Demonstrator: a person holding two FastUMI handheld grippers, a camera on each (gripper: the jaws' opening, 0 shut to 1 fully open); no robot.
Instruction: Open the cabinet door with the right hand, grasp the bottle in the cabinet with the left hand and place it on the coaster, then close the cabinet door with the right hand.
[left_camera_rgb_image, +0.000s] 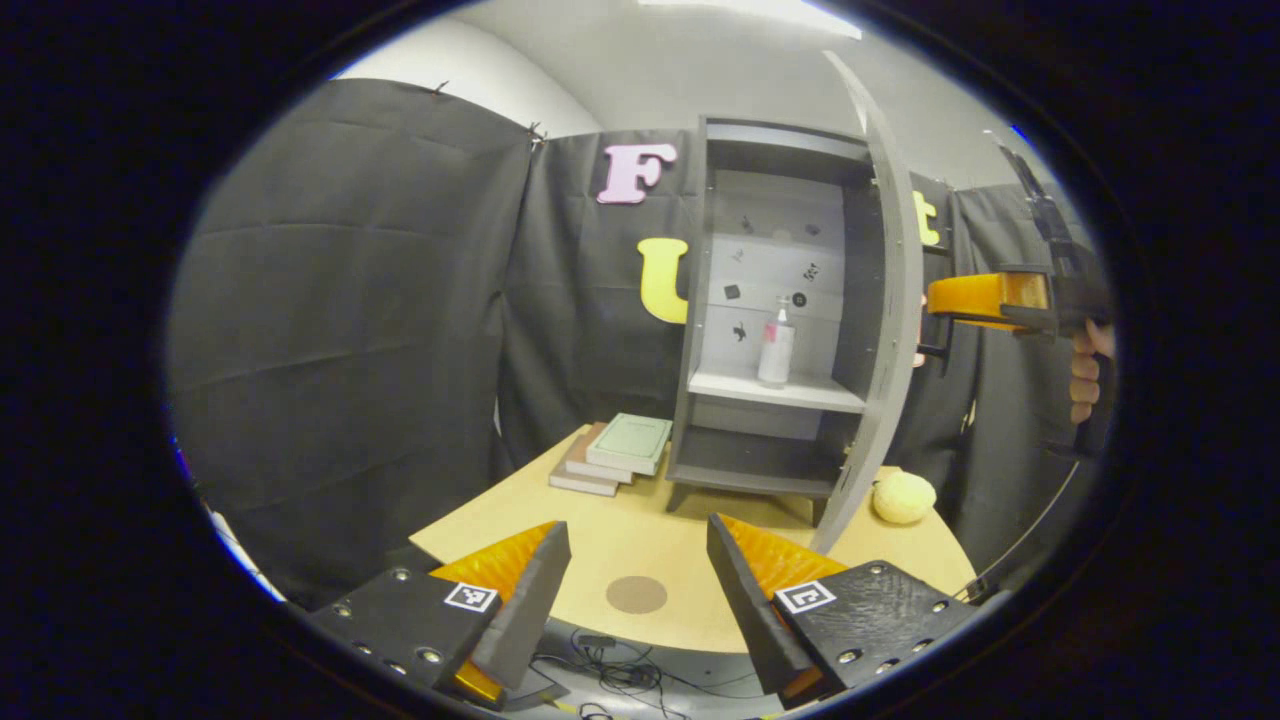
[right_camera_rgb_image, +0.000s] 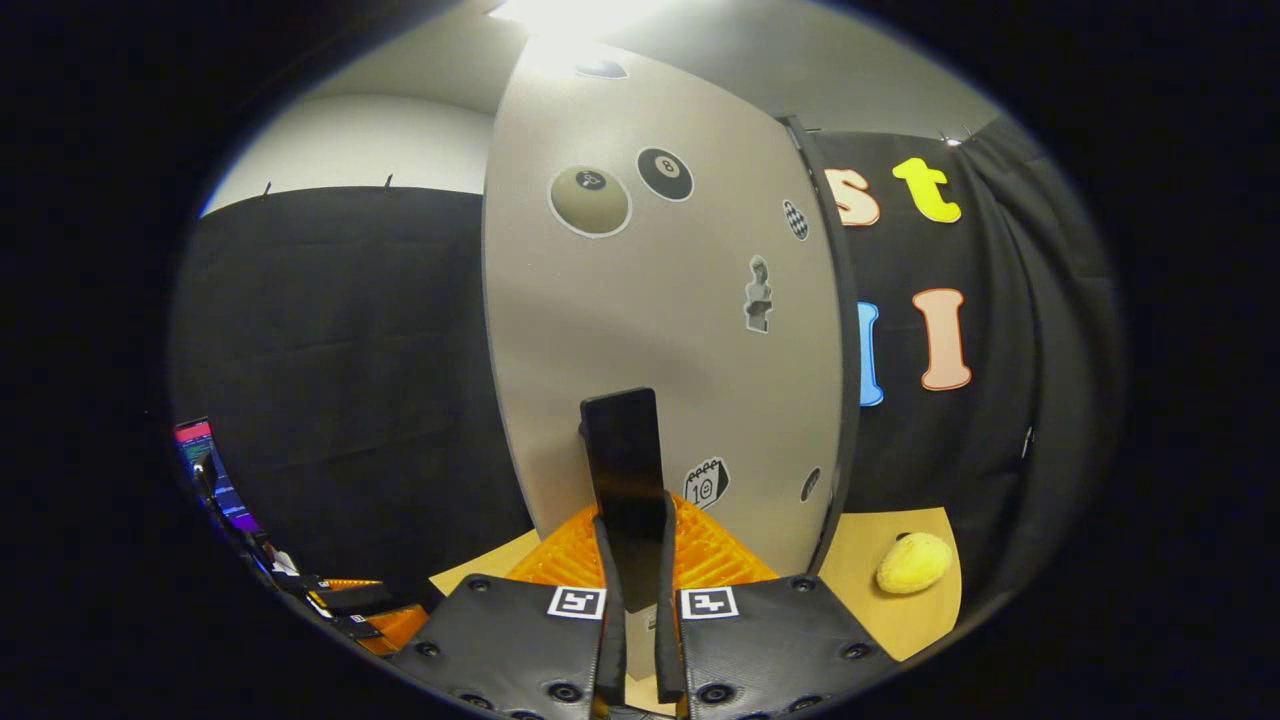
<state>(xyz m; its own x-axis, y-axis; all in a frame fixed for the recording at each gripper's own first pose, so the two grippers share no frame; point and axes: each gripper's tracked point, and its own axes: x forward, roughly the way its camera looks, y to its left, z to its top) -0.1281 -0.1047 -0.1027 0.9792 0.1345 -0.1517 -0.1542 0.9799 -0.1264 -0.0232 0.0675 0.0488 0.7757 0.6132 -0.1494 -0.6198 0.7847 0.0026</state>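
Black cloth walls the booth on all sides, and a pale wooden table (left_camera_rgb_image: 600, 520) carries the work.

Cabinet: the grey cabinet (left_camera_rgb_image: 770, 300) stands at the far side of the table. Its door (left_camera_rgb_image: 885, 330) is swung wide and shows edge-on in the left gripper view, so the interior is open to a reach from the front. I judge the opening step all but done.

Right gripper (right_camera_rgb_image: 635, 560): your fingers are clenched on the dark upright door handle (right_camera_rgb_image: 622, 460), which runs between them from 6 o'clock up toward centre. That grip explains why the door stands where it does; you are holding it clear of the opening. In the left gripper view this tool sits at 3 o'clock, with your hand (left_camera_rgb_image: 1085, 375) wrapped round its grip behind the door.

Left gripper (left_camera_rgb_image: 640, 590): fingers spread apart, holding nothing, well short of the cabinet and aimed at it, ready for the reach.

Bottle (left_camera_rgb_image: 776, 345): upright on the middle shelf (left_camera_rgb_image: 765, 390), toward the right of it, just above centre in the left gripper view, untouched.

Coaster (left_camera_rgb_image: 636, 594): a brown disc at 6 o'clock on the near table edge, between your left fingers, bare to receive the bottle.

Bystanders: a stack of books (left_camera_rgb_image: 615, 455) left of the cabinet, and a yellow sponge-like ball (left_camera_rgb_image: 903, 497) at the door's foot, both clear of the bottle's likely path.
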